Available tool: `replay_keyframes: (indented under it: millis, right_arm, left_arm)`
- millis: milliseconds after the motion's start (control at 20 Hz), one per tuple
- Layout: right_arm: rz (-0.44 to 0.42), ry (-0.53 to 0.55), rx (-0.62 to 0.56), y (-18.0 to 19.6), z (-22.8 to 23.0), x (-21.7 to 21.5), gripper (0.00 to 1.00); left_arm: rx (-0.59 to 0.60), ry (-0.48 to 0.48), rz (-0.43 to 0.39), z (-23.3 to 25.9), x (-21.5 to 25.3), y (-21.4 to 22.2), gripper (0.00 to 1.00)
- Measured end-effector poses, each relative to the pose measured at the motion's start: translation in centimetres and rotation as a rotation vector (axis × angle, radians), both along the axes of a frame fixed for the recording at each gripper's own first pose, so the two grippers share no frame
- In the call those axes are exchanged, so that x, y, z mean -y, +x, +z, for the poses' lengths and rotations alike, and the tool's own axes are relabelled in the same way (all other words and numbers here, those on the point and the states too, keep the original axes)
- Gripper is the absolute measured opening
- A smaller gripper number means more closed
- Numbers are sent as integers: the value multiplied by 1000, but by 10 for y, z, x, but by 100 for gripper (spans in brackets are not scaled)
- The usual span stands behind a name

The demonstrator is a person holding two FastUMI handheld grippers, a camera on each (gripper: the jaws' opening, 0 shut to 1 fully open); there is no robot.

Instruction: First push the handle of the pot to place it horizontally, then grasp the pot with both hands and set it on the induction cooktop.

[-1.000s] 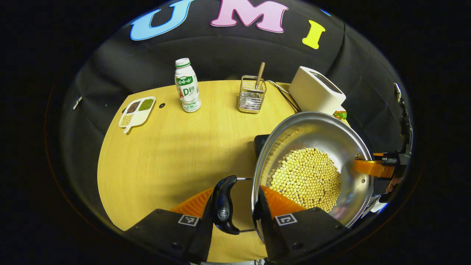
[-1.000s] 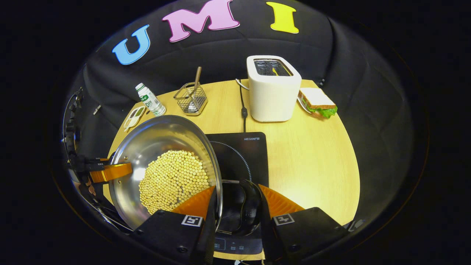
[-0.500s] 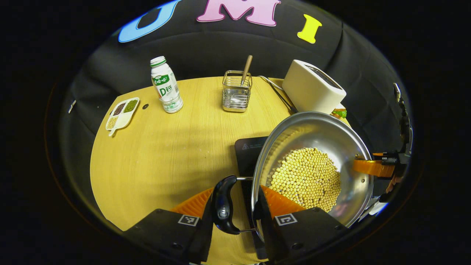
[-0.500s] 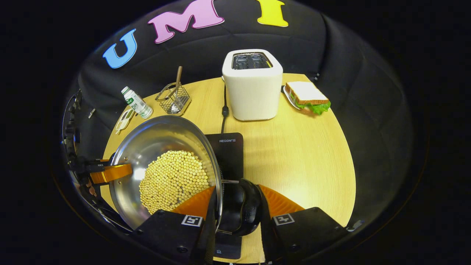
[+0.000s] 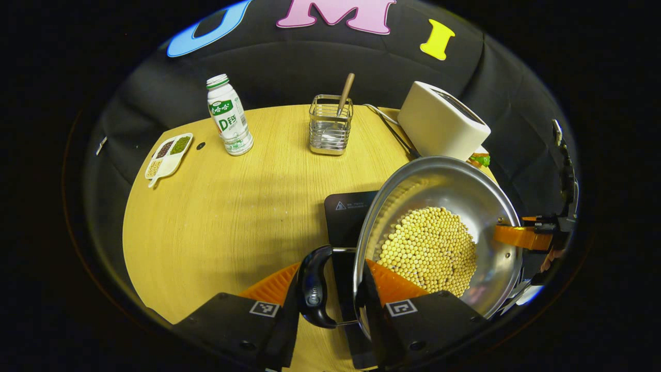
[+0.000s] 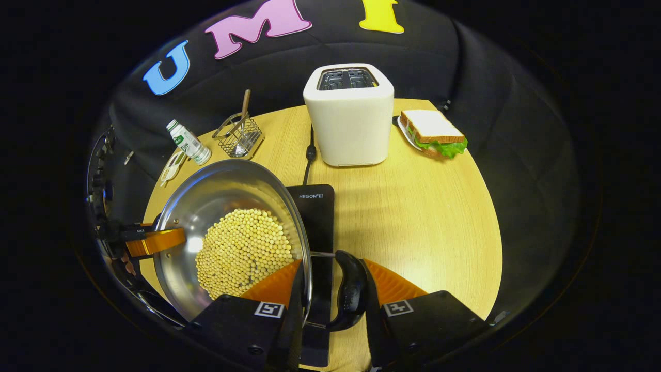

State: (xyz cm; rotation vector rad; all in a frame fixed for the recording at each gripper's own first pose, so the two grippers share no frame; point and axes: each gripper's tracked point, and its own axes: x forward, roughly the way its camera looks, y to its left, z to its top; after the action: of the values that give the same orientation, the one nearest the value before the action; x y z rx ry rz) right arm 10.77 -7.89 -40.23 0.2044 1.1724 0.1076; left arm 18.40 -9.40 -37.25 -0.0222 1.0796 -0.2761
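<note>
Carrying pot (image 5: 439,232) mid-air: left tool (image 5: 330,289) clenched on left handle (image 5: 312,294), right tool (image 6: 330,289) clenched on right handle (image 6: 351,292). Induction cooktop (image 6: 315,206) sits partly under the pot, below both tools. Keep level so beans (image 6: 242,250) don't shift, centre, lower together.

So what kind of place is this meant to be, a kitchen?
Probably a mock kitchen set up in a booth rather than a real one: a round wooden table against black cloth, bearing a toaster, an induction cooktop and a sandwich.
</note>
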Motion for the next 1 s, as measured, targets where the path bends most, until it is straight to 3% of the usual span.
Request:
replay_keyframes:
  millis: [250, 500, 550, 650, 800, 850, 900, 1000]
  right_arm:
    - [2, 4, 7, 1, 0, 0, 55]
    - [-3, 7, 8, 2, 1, 0, 55]
    - [-4, 8, 6, 1, 1, 0, 52]
    - [-5, 6, 5, 1, 0, 0, 58]
    - [-13, -8, 15, 2, 2, 1, 61]
    - [-18, -3, 19, 1, 4, -2, 64]
    - [-22, 3, 20, 1, 5, -4, 75]
    - [-25, -1, 31, 3, 6, -6, 100]
  left_arm:
    - [-6, 4, 7, -1, -2, -3, 58]
    - [-8, 4, 9, -2, -2, -3, 65]
    - [-10, 1, 8, -3, -2, -4, 61]
    - [-19, 3, 3, -3, -2, -5, 62]
    - [-9, 38, -20, -2, 0, -4, 72]
    - [-6, 42, -37, -2, 3, -7, 77]
    - [3, 51, -47, 0, 3, -7, 93]
    - [17, 62, -50, 2, 4, -4, 98]
